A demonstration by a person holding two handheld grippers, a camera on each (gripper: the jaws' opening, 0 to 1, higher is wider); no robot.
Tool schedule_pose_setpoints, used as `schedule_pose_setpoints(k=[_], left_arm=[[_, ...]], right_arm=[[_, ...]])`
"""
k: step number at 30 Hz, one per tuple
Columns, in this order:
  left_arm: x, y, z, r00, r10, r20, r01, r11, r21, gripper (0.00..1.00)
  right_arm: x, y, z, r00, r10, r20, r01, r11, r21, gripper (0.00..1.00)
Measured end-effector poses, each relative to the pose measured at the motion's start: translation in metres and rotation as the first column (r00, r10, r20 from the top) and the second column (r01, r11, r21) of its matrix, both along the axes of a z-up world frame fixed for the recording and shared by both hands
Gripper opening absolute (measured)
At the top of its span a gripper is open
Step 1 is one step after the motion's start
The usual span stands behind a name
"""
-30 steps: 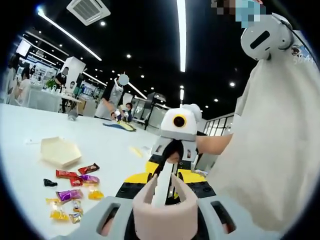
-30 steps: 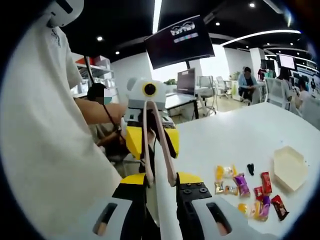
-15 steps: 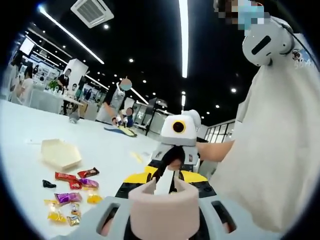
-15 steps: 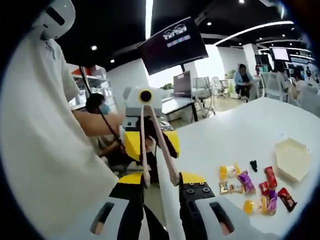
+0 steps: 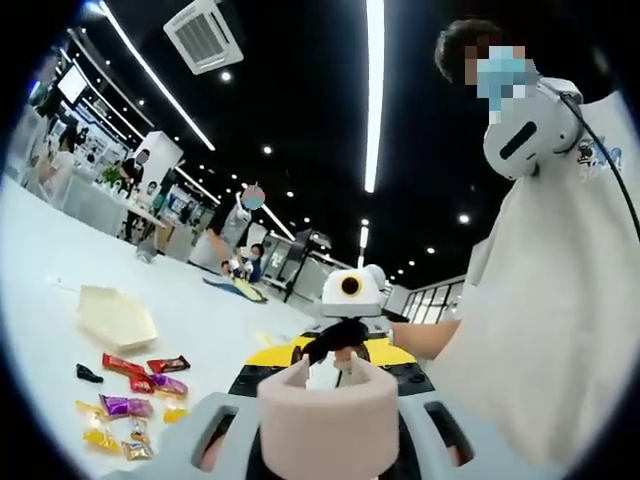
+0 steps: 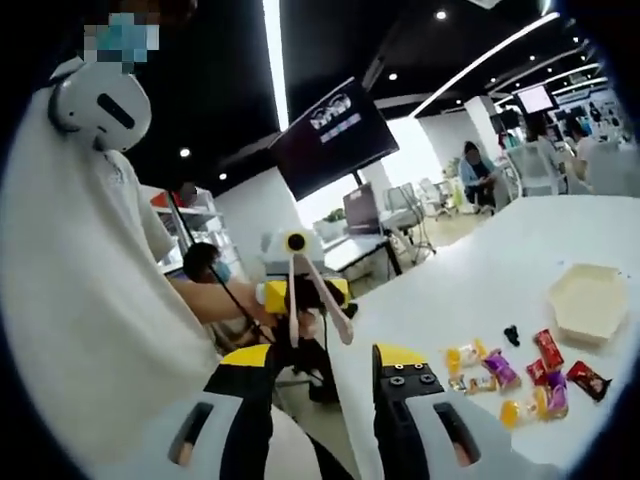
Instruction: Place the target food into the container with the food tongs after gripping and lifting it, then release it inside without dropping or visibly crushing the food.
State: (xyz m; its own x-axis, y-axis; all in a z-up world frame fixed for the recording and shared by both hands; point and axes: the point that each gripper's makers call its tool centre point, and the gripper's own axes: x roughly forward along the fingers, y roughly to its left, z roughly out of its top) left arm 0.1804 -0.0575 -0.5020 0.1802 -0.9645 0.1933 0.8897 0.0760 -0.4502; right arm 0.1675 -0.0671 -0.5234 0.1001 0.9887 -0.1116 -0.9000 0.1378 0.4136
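Change: the right gripper [image 6: 325,365] has backed off from the tongs [image 5: 325,430]. Its jaws were close on either side of the tong arms a second ago. Now they are spread wide with nothing between them, and the tong tips sit farther out in the right gripper view.

The left gripper [image 5: 325,400] has its jaws pressed on the tongs' pink hinge end and keeps them. The tong arms stand open, with no food in them. Both views have tilted up, which is camera motion.

The candies [image 5: 135,385] lie untouched in a loose pile on the table [image 5: 200,320]. They are near the empty hexagonal tray [image 5: 115,315] but not in it.

Meaning: the tongs handover or adjustment looks done, with the left gripper alone carrying the tool. Gripping has not started. The likely next step is swinging the tongs down to the pile.
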Motion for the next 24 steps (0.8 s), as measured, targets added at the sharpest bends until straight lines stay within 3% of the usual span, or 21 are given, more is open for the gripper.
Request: schedule_pose_setpoints(k=[2, 3, 4, 10, 24], left_arm=[[-0.003, -0.005, -0.004, 1.0, -0.018, 0.0, 0.018, 1.0, 0.018, 0.22], [-0.004, -0.006, -0.005, 1.0, -0.02, -0.002, 0.02, 1.0, 0.019, 0.22], [-0.007, -0.007, -0.005, 0.999, -0.032, -0.007, 0.032, 0.999, 0.009, 0.21], [-0.007, -0.007, -0.004, 1.0, -0.016, -0.015, 0.015, 1.0, -0.005, 0.22], [0.002, -0.001, 0.003, 0.999, 0.025, -0.046, -0.028, 0.997, -0.071, 0.21]], right_arm=[[0.0, 0.003, 0.004, 1.0, -0.006, -0.004, 0.006, 0.999, 0.032, 0.36], [0.001, 0.004, 0.007, 1.0, -0.014, 0.001, 0.014, 0.998, 0.054, 0.28], [0.002, 0.002, 0.005, 1.0, -0.019, 0.013, 0.019, 0.999, 0.041, 0.26], [0.0, 0.003, 0.006, 0.999, -0.014, -0.038, 0.017, 0.998, 0.068, 0.27], [0.007, -0.002, 0.012, 0.998, -0.049, -0.045, 0.052, 0.995, 0.085, 0.21]])
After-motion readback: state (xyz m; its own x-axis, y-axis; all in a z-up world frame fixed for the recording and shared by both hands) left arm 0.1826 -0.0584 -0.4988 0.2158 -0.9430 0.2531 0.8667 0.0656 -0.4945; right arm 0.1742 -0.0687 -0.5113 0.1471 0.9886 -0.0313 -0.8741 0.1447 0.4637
